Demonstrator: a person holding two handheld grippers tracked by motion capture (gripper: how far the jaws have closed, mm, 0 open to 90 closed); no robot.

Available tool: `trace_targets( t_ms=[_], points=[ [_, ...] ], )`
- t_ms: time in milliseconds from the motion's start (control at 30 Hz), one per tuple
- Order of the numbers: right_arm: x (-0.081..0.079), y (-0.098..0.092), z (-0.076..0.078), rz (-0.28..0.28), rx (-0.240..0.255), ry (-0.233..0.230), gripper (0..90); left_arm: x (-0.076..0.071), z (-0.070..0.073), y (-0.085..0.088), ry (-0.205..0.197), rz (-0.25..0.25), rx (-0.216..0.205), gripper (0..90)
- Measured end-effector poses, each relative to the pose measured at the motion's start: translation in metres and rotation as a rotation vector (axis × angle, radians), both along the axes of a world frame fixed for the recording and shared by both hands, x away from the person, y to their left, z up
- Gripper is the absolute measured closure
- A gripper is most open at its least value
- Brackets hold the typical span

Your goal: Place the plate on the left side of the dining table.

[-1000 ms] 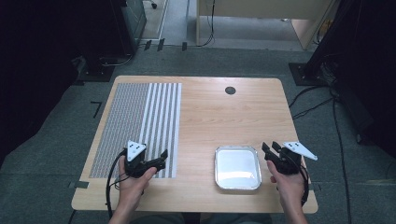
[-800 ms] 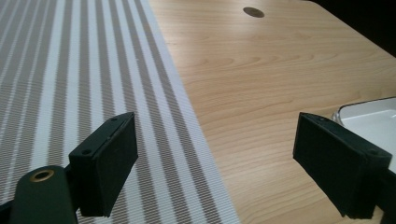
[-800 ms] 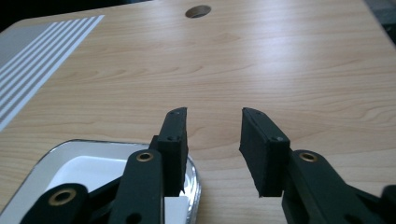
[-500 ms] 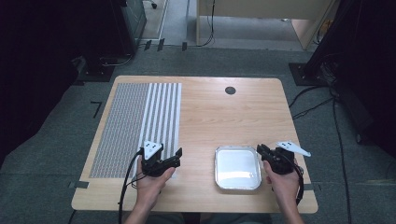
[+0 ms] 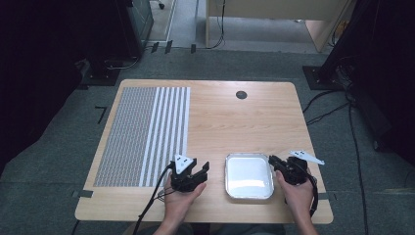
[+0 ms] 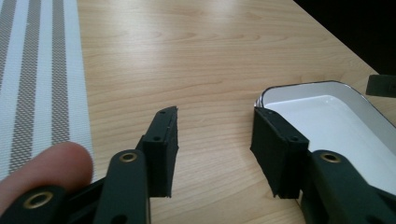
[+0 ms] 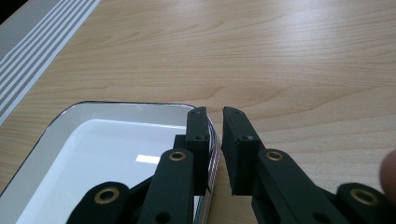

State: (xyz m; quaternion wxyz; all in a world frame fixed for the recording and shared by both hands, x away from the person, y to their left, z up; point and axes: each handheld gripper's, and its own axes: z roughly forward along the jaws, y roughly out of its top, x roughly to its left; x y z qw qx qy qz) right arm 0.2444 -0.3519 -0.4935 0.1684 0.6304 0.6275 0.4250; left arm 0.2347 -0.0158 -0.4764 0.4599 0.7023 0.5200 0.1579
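Taking the shallow white enamel tray with a dark rim (image 5: 248,175) as your landmark, start at its far left: the grey-and-white striped woven placemat (image 5: 144,134) lies flat on the pale wooden table (image 5: 235,117), well apart from the tray and out of the work.

Nearer the tray, your left gripper (image 5: 198,172) sits just beside the left rim. Its jaws have just been closing and stand partly spread with bare wood between them, nothing pinched. In the left gripper view the right-hand pad (image 6: 275,154) looks as if it meets the tray's (image 6: 327,126) near corner, though the pad covers the contact, so I can't be sure it touches.

The tray sits empty near your edge of the table, between both hands, likely so you can take it from both sides.

At the tray's right rim, your right gripper (image 5: 274,163) has just been closing its jaws. In the right gripper view they straddle the rim (image 7: 212,140), one pad inside and one outside, with a thin gap left; whether they press on it yet is hard to make out.
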Motion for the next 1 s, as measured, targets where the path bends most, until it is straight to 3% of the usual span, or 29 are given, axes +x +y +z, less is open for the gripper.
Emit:
trace_targets(
  t_ms=[233, 367, 567, 733, 900, 1000],
  points=[
    [0.001, 0.0, -0.001, -0.008, -0.003, 0.023, 83.3, -0.011, -0.008, -0.025, 0.01, -0.057, 0.0, 58.2],
    [0.002, -0.003, -0.003, -0.006, 0.026, 0.038, 85.0, -0.017, -0.01, -0.036, -0.001, -0.079, 0.016, 65.1],
    [0.002, 0.0, -0.005, -0.001, 0.031, 0.056, 87.7, -0.02, -0.016, -0.048, 0.021, -0.113, 0.022, 69.6],
    [0.002, -0.005, -0.006, -0.016, 0.1, 0.079, 89.8, -0.025, -0.026, -0.062, 0.046, -0.17, 0.048, 75.8],
    [0.001, -0.007, -0.006, -0.034, 0.147, 0.093, 90.0, -0.024, -0.03, -0.065, 0.058, -0.163, 0.065, 75.9],
    [-0.002, -0.008, -0.002, -0.035, 0.148, 0.078, 90.0, -0.024, -0.03, -0.066, 0.055, -0.156, 0.072, 76.7]
  ],
)
